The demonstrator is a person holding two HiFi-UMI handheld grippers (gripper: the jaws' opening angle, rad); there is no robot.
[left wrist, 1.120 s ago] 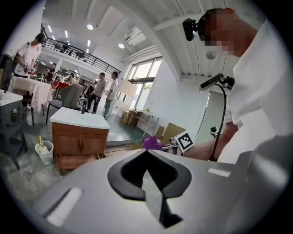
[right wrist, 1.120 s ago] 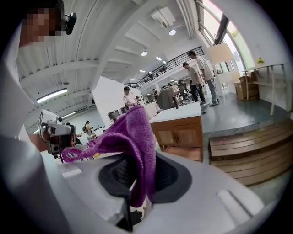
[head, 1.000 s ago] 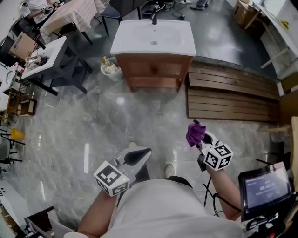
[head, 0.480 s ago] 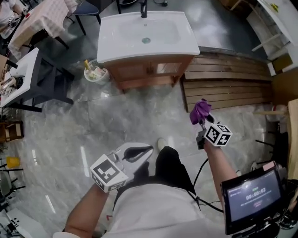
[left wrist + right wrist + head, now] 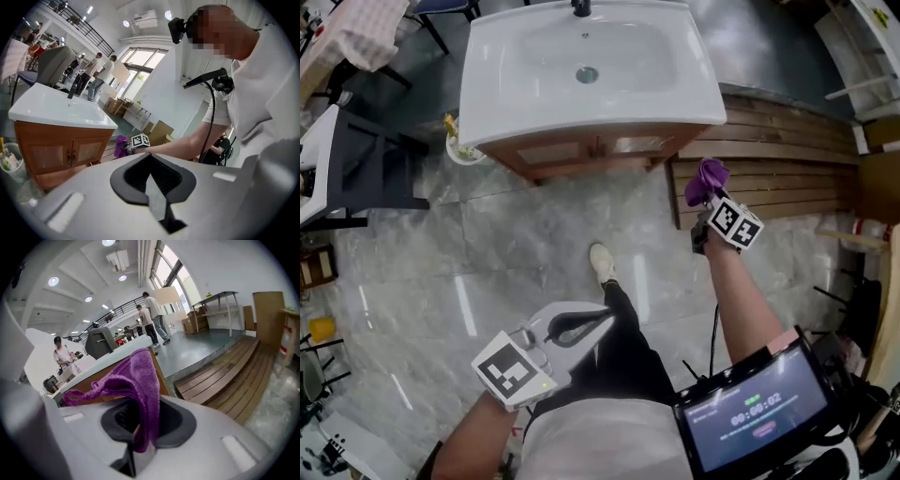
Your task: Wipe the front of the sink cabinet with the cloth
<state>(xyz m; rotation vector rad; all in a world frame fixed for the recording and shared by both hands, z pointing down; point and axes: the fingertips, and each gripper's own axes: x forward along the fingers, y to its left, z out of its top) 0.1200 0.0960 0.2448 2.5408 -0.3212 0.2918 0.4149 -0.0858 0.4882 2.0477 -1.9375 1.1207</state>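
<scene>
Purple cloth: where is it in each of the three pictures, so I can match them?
Head view: purple cloth, upper right, held at the right gripper's tip.
Left gripper view: small purple patch left of centre, beside the marker cube.
Right gripper view: centre, hanging out of the jaws.
Shared landmark: the wooden sink cabinet, close to the cloth in every view.

Crumpled purple cloth (image 5: 705,178), apparently off wooden sink cabinet (image 5: 581,150)

Two grippers — left gripper (image 5: 602,320), right gripper (image 5: 707,202) — one cloth (image 5: 710,177), one sink cabinet (image 5: 581,152).
</scene>
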